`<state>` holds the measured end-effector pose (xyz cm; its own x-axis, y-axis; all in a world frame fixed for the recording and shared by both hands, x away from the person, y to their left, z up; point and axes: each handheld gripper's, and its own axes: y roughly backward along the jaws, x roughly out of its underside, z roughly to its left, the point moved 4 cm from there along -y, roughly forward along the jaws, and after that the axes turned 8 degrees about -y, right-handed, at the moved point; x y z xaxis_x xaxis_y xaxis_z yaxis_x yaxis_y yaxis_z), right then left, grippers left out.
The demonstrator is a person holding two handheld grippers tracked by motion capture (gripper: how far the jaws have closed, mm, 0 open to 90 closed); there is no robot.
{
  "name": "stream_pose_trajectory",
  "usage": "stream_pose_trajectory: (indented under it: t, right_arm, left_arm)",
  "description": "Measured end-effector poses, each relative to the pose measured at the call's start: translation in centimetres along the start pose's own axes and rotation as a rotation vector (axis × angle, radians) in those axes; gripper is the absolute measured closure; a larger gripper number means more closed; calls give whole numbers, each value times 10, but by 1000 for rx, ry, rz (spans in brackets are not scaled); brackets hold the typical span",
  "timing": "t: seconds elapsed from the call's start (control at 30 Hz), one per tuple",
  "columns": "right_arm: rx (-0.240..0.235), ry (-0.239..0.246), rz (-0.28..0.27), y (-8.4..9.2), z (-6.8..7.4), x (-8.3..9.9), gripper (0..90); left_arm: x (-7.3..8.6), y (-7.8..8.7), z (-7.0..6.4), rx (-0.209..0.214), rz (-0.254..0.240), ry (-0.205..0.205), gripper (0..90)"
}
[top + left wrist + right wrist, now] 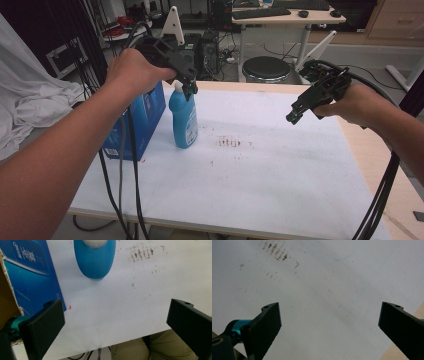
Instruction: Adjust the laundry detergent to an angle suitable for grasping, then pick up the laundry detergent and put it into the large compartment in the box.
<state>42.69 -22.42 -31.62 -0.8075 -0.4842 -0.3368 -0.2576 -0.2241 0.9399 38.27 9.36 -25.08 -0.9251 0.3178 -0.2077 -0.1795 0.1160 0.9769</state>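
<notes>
A blue bottle (183, 117) with a white cap stands upright on the white sheet (260, 170), next to a blue carton (142, 117). My left gripper (189, 89) hovers just above the bottle's cap, pointing down, jaws wide open. In the left gripper view the bottle (95, 257) lies ahead of the open gripper (116, 320), with nothing between the jaws. My right gripper (294, 116) is held in the air over the right part of the sheet, open and empty; the right gripper view shows its jaws (329, 327) wide apart above bare sheet.
A patch of brown stains (231, 143) marks the sheet's middle. The carton (27, 277) has a torn edge. Cables (127, 175) hang from the left gripper over the front edge. A bare wooden tabletop (380, 165) borders the sheet on the right. A round stool (266, 68) stands beyond the table.
</notes>
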Motion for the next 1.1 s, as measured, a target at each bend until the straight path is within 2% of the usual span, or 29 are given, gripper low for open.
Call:
stream_pose_trajectory:
  t: [0.63,1.03,1.1]
  right_arm:
    - [-3,8,5,-2,6,-3,36]
    - [-4,7,-2,-1,1,-2,36]
    - [-5,4,4,-3,0,-3,36]
  left_arm:
    - [3,1,3,-22,-14,7,16]
    - [-5,-1,6,-22,-5,3,16]
    - [-11,-1,6,-32,-8,1,16]
